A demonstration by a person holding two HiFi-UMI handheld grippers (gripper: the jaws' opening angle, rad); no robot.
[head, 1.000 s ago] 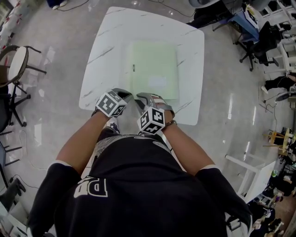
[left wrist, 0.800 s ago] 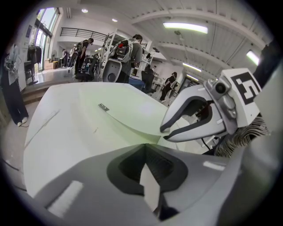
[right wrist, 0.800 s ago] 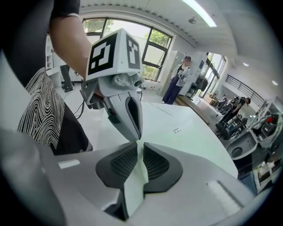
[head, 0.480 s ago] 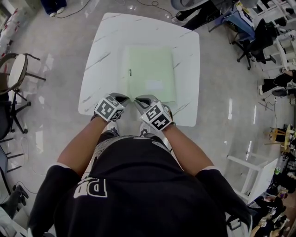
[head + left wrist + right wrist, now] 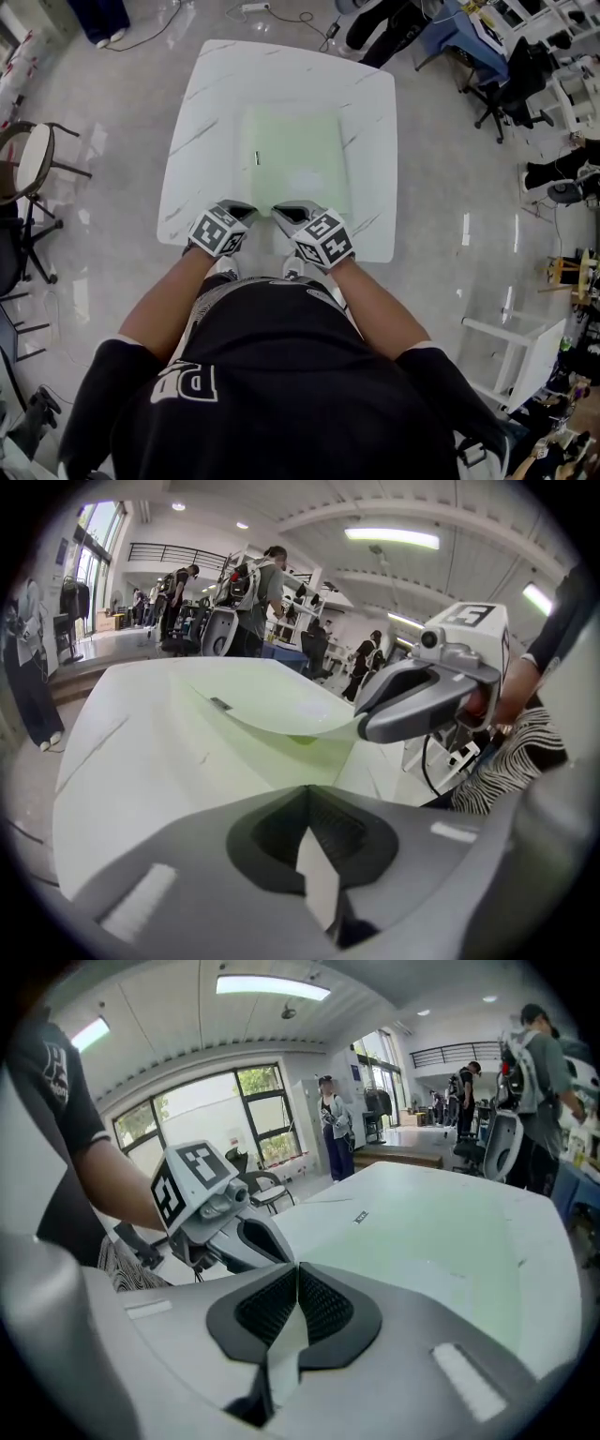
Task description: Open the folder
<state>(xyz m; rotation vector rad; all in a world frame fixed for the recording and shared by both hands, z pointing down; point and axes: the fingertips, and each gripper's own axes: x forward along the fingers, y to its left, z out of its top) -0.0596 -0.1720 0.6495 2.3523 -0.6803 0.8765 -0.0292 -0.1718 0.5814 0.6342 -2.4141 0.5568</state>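
A pale green folder lies flat in the middle of the white marble table, a small dark label near its left edge. Both grippers meet at its near edge. My left gripper is shut, a thin pale sheet of the folder's near edge pinched between its pads. My right gripper is closing its jaws on the near corner of the top cover, whose pale green sheet shows between the pads. In the left gripper view that cover curves up off the table toward the right gripper.
A round-seated chair stands left of the table. Office chairs and desks crowd the upper right, and a white frame stands at the right. Several people stand far behind the table in both gripper views.
The right gripper has rolled, shut on the folder's near corner and risen a little, lifting the cover. The left gripper has stayed where it was.
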